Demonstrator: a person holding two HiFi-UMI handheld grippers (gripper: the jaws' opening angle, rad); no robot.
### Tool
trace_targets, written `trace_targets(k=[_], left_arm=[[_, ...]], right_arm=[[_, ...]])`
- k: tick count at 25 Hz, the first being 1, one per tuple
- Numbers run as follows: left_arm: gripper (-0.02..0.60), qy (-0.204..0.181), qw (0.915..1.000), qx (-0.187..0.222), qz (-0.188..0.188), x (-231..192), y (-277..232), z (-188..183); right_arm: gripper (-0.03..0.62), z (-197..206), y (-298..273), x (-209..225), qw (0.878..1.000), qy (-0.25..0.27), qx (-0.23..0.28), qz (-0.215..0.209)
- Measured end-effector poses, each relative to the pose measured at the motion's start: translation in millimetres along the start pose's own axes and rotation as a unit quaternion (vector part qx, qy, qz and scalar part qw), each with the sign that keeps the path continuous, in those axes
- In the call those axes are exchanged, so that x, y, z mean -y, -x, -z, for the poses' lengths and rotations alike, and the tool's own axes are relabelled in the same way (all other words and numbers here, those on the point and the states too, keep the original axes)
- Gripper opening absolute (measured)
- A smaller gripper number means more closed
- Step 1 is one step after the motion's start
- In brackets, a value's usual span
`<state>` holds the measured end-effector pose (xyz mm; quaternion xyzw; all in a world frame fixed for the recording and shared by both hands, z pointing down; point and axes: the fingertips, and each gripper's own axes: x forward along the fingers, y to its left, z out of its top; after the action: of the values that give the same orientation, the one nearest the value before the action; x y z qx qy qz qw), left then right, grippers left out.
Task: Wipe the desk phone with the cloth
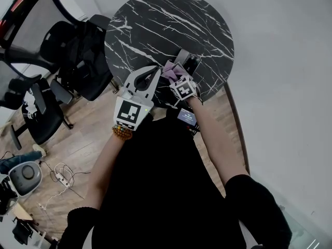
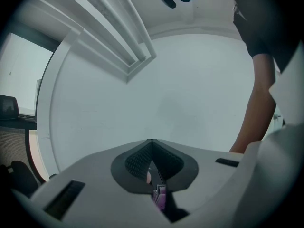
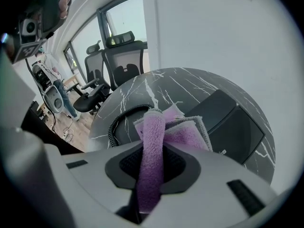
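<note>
The round black marble-look desk [image 1: 155, 19] is streaked all over with thin white veins. The boxy matte-black desk phone [image 3: 228, 127] sits dark on dark, and its coiled black cord [image 3: 114, 122] matches. The fluffy lilac cloth [image 3: 154, 160] comes up soft purple, with a paler grey stitched edge. The pale grey right hand-held gripper [image 3: 152, 148] has dark grey, finely ribbed pads. The pale grey left hand-held gripper [image 2: 152, 144] has the same colours, plus a sliver of purple low in its gap. Its white marker cube [image 1: 129, 113] carries black squares. The person's plain clothing [image 1: 155, 180] is black. The warm brown plank floor [image 1: 78, 134] shows wood grain, the mesh office chairs [image 1: 78, 61] are black, and the plain off-white wall [image 1: 280, 61] has no pattern.
</note>
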<state>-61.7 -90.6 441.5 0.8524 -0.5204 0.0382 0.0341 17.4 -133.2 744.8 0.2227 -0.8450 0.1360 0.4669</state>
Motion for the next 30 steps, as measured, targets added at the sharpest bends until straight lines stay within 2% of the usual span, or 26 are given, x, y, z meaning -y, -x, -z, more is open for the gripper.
trace_targets(k=[6, 11, 17, 22, 27, 30], left_arm=[[0.012, 0.002, 1.0, -0.001, -0.005, -3, 3, 2], [0.012, -0.001, 1.0, -0.002, -0.003, -1, 2, 4], [0.012, 0.002, 1.0, -0.007, -0.002, -2, 2, 4], [0.012, 0.001, 1.0, -0.006, 0.001, 0, -1, 6], [0.012, 0.003, 1.0, -0.004, 0.007, 2, -6, 5], [0.014, 0.007, 0.9999, -0.004, 0.015, 7, -11, 6]], right_arm=[[0.069, 10, -4, -11, 1.0, 0.006, -0.018, -0.016], [0.069, 9, -9, -12, 0.999, 0.028, -0.005, -0.015], [0.069, 17, -4, -32, 0.998, 0.018, -0.034, -0.045], [0.069, 23, -3, -32, 0.997, 0.036, -0.054, -0.043], [0.069, 28, 8, -54, 0.99, 0.085, -0.064, -0.095], [0.069, 16, 25, -53, 0.989, 0.091, -0.028, -0.115]])
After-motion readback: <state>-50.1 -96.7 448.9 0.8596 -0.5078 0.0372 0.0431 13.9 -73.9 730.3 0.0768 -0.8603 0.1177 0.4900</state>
